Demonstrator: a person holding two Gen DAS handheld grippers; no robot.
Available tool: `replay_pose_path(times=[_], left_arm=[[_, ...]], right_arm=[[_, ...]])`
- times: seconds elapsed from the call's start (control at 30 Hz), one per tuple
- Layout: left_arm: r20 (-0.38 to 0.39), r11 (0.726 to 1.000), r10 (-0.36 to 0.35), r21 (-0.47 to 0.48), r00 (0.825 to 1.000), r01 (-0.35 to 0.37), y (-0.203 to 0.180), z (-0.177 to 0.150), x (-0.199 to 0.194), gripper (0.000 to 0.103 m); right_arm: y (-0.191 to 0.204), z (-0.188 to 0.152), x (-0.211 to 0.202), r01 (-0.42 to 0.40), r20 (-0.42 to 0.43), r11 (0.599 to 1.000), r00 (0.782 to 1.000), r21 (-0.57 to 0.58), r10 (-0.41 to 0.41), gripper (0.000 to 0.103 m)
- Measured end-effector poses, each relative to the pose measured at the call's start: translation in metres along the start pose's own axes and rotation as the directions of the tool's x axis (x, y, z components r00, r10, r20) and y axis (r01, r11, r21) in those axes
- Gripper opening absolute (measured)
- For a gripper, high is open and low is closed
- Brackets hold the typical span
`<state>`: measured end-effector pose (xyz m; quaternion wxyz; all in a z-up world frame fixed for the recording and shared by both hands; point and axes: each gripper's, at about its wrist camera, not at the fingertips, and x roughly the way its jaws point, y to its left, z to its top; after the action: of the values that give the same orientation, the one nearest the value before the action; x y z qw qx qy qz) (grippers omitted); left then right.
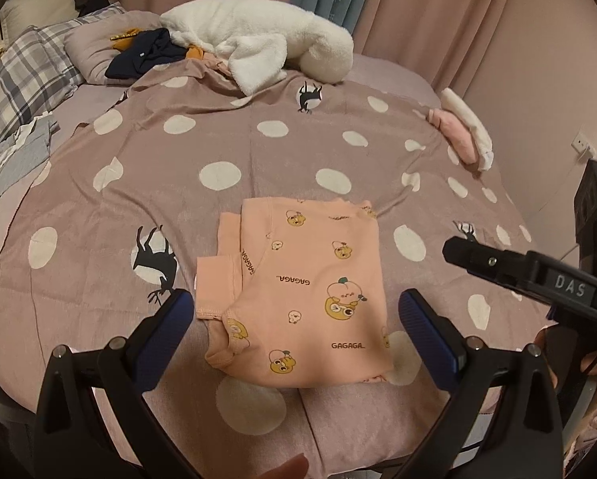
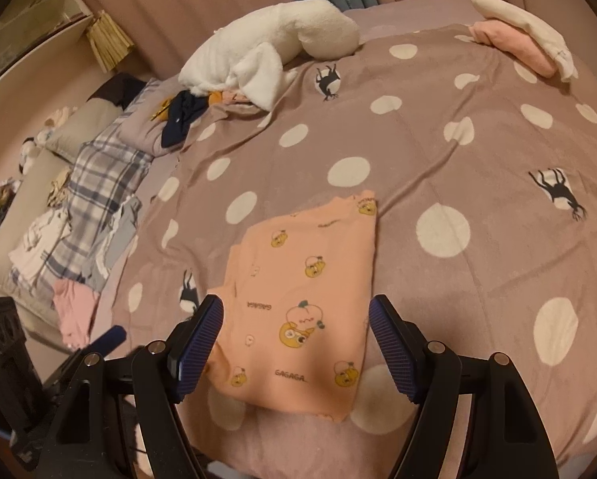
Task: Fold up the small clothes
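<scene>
A small peach garment [image 1: 302, 291] printed with cartoon figures and "GAGAGA" lies folded into a rectangle on the polka-dot bedspread [image 1: 218, 139]. A sleeve cuff sticks out at its left side. My left gripper [image 1: 294, 319] is open and empty, its blue pads on either side of the garment's near half, above it. In the right wrist view the same garment [image 2: 302, 303] lies between the open blue pads of my right gripper [image 2: 296, 339], which holds nothing. The right gripper's black finger also shows at the right of the left wrist view [image 1: 498, 263].
A white fleece garment [image 1: 258, 40] and dark clothes [image 1: 146, 56] are piled at the far side of the bed. Folded pink and white clothes [image 1: 464, 135] lie at the far right. A plaid pillow [image 1: 18, 80] and loose laundry [image 2: 78, 239] lie left. Curtains hang behind.
</scene>
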<state>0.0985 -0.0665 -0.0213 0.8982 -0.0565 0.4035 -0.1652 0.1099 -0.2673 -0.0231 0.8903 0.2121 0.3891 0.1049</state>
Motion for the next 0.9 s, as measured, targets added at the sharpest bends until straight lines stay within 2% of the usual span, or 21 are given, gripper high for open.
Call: replay_pose_path(times=[0.37, 0.53, 0.9], left_arm=[[0.029, 1.000, 0.023, 0.007, 0.999, -0.023, -0.004, -0.002, -0.018, 0.103], [0.034, 0.998, 0.054, 0.024, 0.998, -0.055, -0.005, -0.004, -0.018, 0.103], [0.045, 0.995, 0.072, 0.071, 0.996, -0.075, -0.016, -0.009, -0.023, 0.103]], right_arm=[[0.002, -0.020, -0.009, 0.016, 0.002, 1.000, 1.000, -0.008, -0.016, 0.076], [0.008, -0.027, -0.012, 0.065, 0.017, 0.997, 0.998, -0.037, -0.064, 0.076], [0.012, -0.037, -0.012, 0.105, 0.001, 0.991, 0.994, -0.087, -0.105, 0.077]])
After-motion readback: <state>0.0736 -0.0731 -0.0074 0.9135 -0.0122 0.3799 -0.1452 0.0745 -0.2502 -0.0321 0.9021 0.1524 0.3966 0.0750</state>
